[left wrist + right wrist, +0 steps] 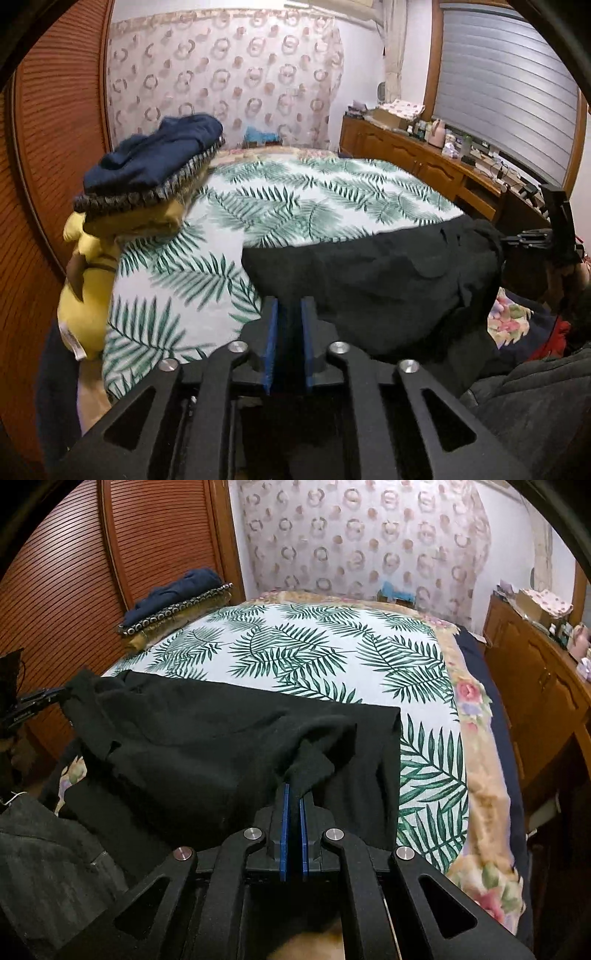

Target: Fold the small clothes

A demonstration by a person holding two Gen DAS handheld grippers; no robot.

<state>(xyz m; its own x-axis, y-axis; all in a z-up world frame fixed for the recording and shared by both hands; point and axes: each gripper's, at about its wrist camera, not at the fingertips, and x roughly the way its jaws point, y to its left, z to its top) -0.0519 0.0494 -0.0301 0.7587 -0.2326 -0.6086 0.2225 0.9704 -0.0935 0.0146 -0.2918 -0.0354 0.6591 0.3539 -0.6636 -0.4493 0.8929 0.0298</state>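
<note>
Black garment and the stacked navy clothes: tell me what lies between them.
Only bare leaf-print bedspread lies between the black garment and the navy clothes, with nothing resting on that stretch; the right wrist view shows it best.

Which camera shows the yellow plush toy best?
The left wrist view. The yellow plush toy hangs at the left edge of the bed, under a cushion. The right wrist view shows none of the toy that I can make out.
</note>
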